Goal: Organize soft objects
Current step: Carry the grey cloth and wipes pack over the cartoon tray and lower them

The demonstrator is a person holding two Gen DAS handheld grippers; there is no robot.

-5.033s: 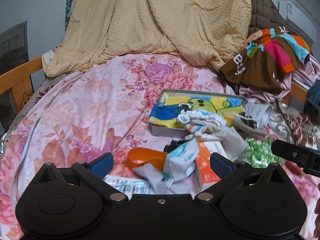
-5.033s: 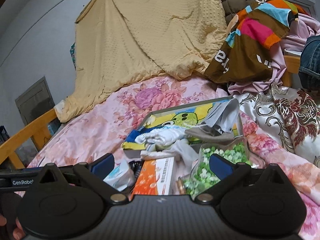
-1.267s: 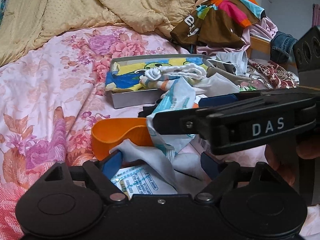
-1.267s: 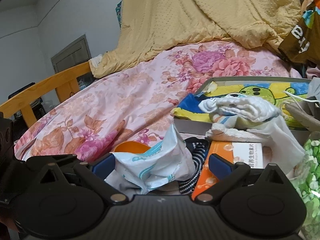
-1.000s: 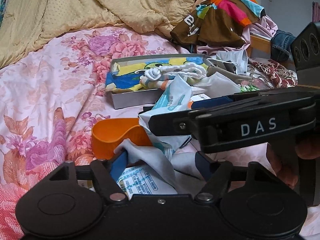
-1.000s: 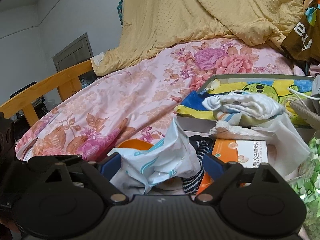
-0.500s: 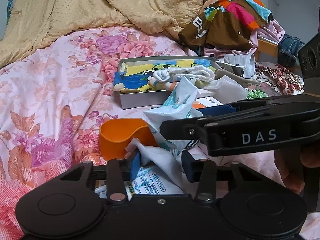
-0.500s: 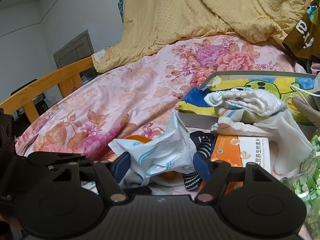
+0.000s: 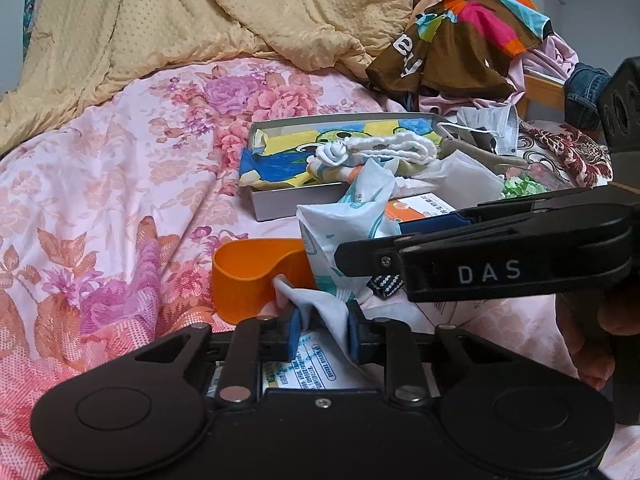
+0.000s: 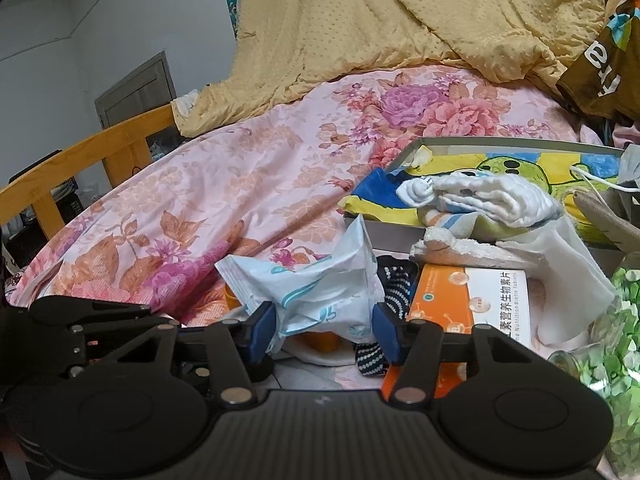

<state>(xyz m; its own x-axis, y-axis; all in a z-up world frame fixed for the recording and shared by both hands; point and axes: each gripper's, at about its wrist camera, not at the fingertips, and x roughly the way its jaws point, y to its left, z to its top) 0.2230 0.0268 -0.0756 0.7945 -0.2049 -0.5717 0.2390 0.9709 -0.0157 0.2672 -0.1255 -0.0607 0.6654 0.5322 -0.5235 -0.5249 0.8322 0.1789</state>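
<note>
Landmark: the shallow grey box (image 9: 280,206) on the floral bedsheet (image 9: 120,168); every place below is given from it.
Left gripper (image 9: 322,330): in front of the box, jaws drawn narrow and pinching a fold of pale grey cloth (image 9: 320,308) between the blue pads.
Grey cloth: trails from the jaws up over the lip of an orange cup (image 9: 248,268) lying on its side, just in front of the box's near-left corner.
Right gripper (image 10: 322,330): in front of the box, jaws closed in around a crumpled white-and-teal soft pack (image 10: 316,292); both pads appear to touch it.
Soft pack: crumpled and standing up from the clutter, near the box's front wall.
Already in the box: a yellow-blue cartoon cloth (image 9: 288,152) with a rolled white towel (image 9: 380,148) on top.
Beside the box: an orange-and-white carton (image 10: 476,304) and a dotted dark fabric (image 10: 394,280) in front of its near wall.
Step in hand, as I judge it: securing both soft items before lifting them free.
Doing it well: raise the cloth slowly so it slides off the cup rather than dragging it; keep the pack squeezed only enough to hold; separate the two grippers sideways, since they sit close together.
Risk: the thin fold may slip from the left jaws.
</note>
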